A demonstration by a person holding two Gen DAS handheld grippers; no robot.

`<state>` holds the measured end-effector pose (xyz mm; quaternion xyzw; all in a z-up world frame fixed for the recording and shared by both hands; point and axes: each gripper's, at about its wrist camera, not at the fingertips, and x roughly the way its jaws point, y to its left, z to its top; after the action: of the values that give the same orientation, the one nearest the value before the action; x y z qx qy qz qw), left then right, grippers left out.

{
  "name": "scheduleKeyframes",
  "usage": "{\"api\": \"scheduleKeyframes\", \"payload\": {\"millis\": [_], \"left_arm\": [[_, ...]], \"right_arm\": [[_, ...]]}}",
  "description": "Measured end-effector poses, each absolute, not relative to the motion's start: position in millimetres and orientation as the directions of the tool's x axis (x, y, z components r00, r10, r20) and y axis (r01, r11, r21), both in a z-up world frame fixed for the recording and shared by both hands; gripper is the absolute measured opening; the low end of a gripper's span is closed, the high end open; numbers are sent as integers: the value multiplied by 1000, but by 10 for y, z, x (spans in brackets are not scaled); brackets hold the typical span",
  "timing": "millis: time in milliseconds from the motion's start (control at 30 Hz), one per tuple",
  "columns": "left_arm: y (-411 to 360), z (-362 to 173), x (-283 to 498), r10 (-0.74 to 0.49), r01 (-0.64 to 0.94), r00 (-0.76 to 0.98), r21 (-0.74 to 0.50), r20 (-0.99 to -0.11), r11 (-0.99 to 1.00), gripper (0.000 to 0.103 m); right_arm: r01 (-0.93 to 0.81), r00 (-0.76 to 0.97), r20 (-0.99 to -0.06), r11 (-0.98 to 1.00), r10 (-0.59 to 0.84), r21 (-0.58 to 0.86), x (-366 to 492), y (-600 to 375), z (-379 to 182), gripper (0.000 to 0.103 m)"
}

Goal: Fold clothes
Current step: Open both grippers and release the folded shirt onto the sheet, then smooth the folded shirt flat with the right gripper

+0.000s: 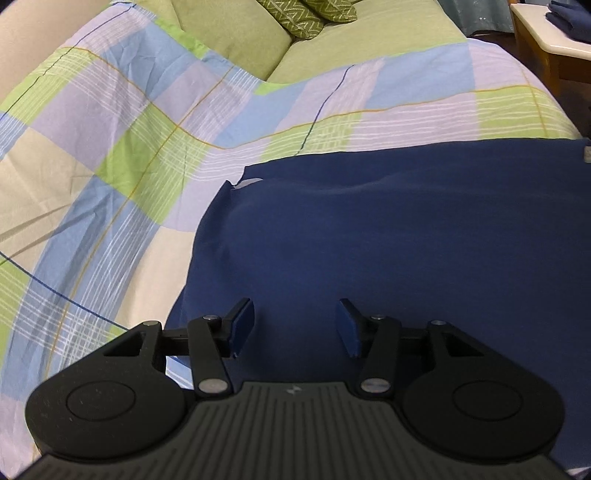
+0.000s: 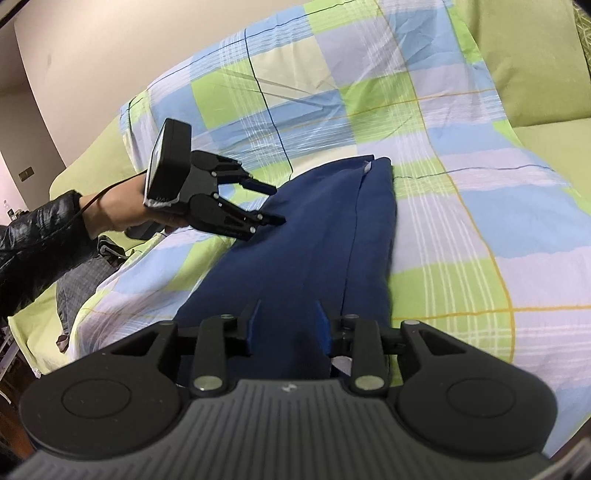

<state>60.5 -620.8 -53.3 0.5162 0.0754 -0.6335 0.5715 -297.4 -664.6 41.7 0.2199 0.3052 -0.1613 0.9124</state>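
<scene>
A dark blue garment (image 1: 388, 229) lies folded flat on the checked sheet, with a small white label (image 1: 251, 181) showing at its far corner. In the right wrist view the garment (image 2: 332, 229) is a long strip with a fold seam down its length. My left gripper (image 1: 295, 310) is open just above the cloth near its left edge, nothing between the pads. From the right wrist it shows as the left gripper (image 2: 277, 205) held over the garment's left border. My right gripper (image 2: 287, 314) stands open over the near end, pads apart from the cloth.
The checked sheet (image 1: 147, 155) in blue, green and lilac covers the bed. Green pillows (image 1: 236, 33) and patterned cushions (image 1: 306, 14) lie at the head. A wooden bedside table (image 1: 546, 33) at top right carries folded dark clothes (image 1: 572, 14). A hand and black sleeve (image 2: 40, 243) come in from the left.
</scene>
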Motion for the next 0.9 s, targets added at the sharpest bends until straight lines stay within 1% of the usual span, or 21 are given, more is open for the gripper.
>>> {"api": "scheduleKeyframes", "payload": {"millis": [167, 300, 333, 533, 700, 767, 833, 900], "left_arm": [[-6053, -530, 552, -656, 820, 182, 482, -732, -310, 55], [-5862, -515, 504, -668, 863, 150, 427, -729, -272, 55], [-5788, -536, 462, -672, 877, 137, 405, -727, -258, 55], [-5688, -650, 410, -667, 902, 156, 380, -728, -204, 55], [-5680, -656, 418, -661, 903, 165, 382, -732, -197, 55], [-5673, -679, 421, -656, 904, 171, 382, -735, -192, 55], [-5655, -721, 414, -655, 904, 182, 387, -734, -182, 55], [-5636, -723, 399, -656, 905, 190, 390, -730, -171, 55]], "right_arm": [[416, 750, -643, 868, -159, 271, -2894, -6680, 437, 32], [425, 727, -662, 876, -181, 227, -2835, -6807, 432, 34], [431, 721, -667, 874, -186, 223, -2823, -6852, 423, 35], [442, 701, -691, 869, -179, 222, -2718, -7035, 308, 35], [435, 691, -702, 876, -175, 210, -2607, -7079, 263, 36], [436, 681, -711, 877, -175, 202, -2578, -7096, 238, 37], [438, 671, -720, 878, -175, 195, -2549, -7114, 212, 42], [442, 655, -735, 878, -176, 183, -2511, -7135, 182, 43]]}}
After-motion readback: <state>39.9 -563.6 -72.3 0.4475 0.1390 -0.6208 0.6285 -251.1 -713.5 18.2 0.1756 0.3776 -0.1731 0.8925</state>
